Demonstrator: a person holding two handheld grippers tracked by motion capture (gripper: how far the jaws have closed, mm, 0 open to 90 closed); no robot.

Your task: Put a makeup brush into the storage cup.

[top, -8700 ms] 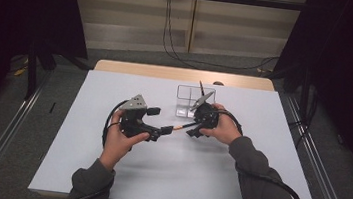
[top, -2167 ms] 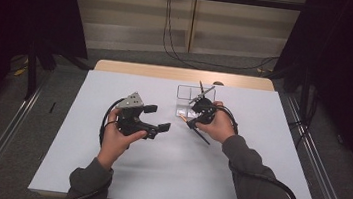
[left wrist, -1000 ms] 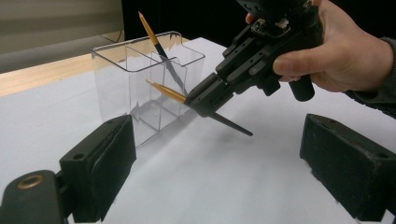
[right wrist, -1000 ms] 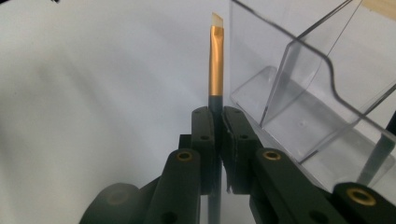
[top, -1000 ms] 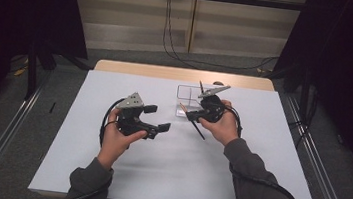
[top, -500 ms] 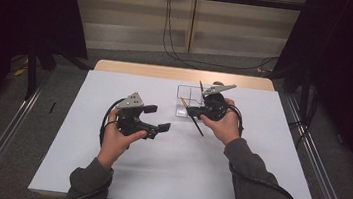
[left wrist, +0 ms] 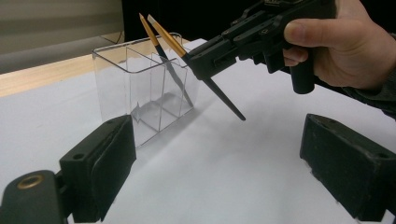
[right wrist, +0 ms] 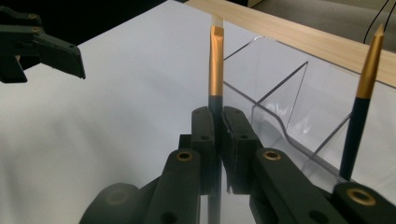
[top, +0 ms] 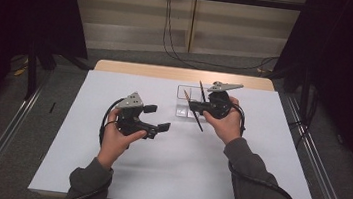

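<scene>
You have two brushes here: one brush clamped in your right gripper, the other brush standing in the one clear box. Two grippers in all; your left gripper carries nothing.

- From above, my white table is evenly and brightly lit, while the room on both sides falls off into near black.
- My forearms and grippers cast only faint, soft shadows on the sheet, so the light looks diffuse and overhead.
- The high view is a little soft and grainy, with fine detail lost.
- Looking along my left gripper, the near jaws are slightly blurred; the clear box shows pale reflections and a soft shadow.
- Along my right gripper, the white sheet glares at the left, nearly washed out, and the far wooden edge is out of focus.
</scene>
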